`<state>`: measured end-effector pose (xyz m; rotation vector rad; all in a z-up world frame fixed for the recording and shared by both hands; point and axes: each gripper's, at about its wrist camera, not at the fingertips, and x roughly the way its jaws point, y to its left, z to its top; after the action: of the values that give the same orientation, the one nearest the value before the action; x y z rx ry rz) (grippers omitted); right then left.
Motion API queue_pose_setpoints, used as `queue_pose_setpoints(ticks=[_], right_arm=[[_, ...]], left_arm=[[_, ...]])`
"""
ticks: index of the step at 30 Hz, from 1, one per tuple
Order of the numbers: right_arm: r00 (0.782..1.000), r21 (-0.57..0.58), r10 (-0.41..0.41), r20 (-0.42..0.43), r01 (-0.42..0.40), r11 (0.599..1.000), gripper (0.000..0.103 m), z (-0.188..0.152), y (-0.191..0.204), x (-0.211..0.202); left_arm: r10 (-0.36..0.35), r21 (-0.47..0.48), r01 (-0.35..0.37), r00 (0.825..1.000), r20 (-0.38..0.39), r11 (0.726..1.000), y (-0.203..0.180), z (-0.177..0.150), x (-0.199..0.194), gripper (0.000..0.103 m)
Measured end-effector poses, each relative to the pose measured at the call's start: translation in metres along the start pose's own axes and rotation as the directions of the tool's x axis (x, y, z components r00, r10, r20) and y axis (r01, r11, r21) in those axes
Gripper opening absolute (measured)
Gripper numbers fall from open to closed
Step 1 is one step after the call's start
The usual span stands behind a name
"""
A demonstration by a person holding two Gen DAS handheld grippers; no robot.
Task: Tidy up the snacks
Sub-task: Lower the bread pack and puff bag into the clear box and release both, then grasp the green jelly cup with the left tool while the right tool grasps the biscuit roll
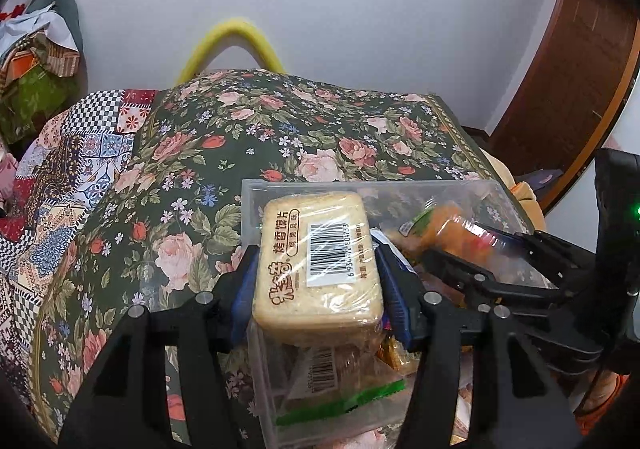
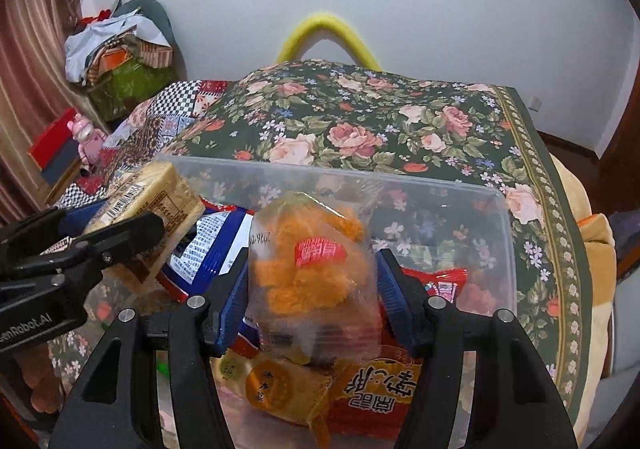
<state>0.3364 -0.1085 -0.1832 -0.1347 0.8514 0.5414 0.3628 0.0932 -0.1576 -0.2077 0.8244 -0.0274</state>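
Observation:
A clear plastic box [image 1: 360, 185] [image 2: 320, 171] full of snack packets stands on a floral cloth. My left gripper [image 1: 316, 281] is shut on a beige wrapped block of toasted slices [image 1: 320, 269] with a barcode label, held over the box's left end. From the right wrist view the same block [image 2: 152, 197] shows at the left. A clear bag of orange snacks [image 2: 308, 269] [image 1: 452, 233] sits between the fingers of my right gripper [image 2: 310, 289], resting on the pile. The blue pads stand beside the bag without squeezing it.
Inside the box lie a blue-and-white packet [image 2: 204, 249], a red packet [image 2: 380, 397] and a yellow wrapped cake [image 2: 280, 389]. The floral cloth [image 1: 280, 129] spreads behind the box, with a yellow arch [image 2: 328, 33] at its far edge. Piled fabric [image 2: 120, 53] sits at the far left.

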Motion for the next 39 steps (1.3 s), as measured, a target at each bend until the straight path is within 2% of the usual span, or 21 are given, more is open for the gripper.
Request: queue_pose_setpoints(ticks=[3,7,13,16,25,31,39], right_arm=[[1.000,-0.005,-0.003,0.009,0.003,1.000,0.062,0.001,0.001,-0.004],[0.999,-0.004,-0.002,0.038,0.003,1.000,0.071,0.001,0.001,-0.021],[0.996,0.021,0.016,0.091,-0.018,1.000,0.071,-0.006,-0.001,-0.056],[0.993,0.018,0.016,0.116,-0.018,1.000,0.071,-0.012,0.000,-0.076],[0.985,-0.029,0.000,0.171,0.005,1.000,0.071,-0.042,0.012,-0.124],[0.989,-0.040,0.030,0.148,-0.024,0.999,0.072,-0.069,0.023,-0.130],[0.998,-0.028,0.057,0.023,-0.057,0.998,0.072,-0.109,0.037,-0.097]], left_arm=[[0.024,0.012,-0.024,1.000,0.005,1.000,-0.002,-0.001,-0.005,0.057],[0.025,0.035,-0.026,0.999,0.031,0.999,-0.007,-0.005,-0.021,0.057],[0.009,0.076,-0.014,0.998,0.062,0.997,-0.022,-0.010,-0.055,0.058],[-0.011,0.081,0.005,0.997,0.072,0.997,-0.026,-0.016,-0.075,0.063],[-0.010,0.109,0.003,0.998,0.062,0.994,-0.027,-0.051,-0.122,0.067],[-0.003,0.114,0.000,1.000,0.020,0.993,-0.020,-0.085,-0.134,0.069],[-0.015,0.083,0.022,0.996,-0.088,0.996,-0.008,-0.138,-0.122,0.069]])
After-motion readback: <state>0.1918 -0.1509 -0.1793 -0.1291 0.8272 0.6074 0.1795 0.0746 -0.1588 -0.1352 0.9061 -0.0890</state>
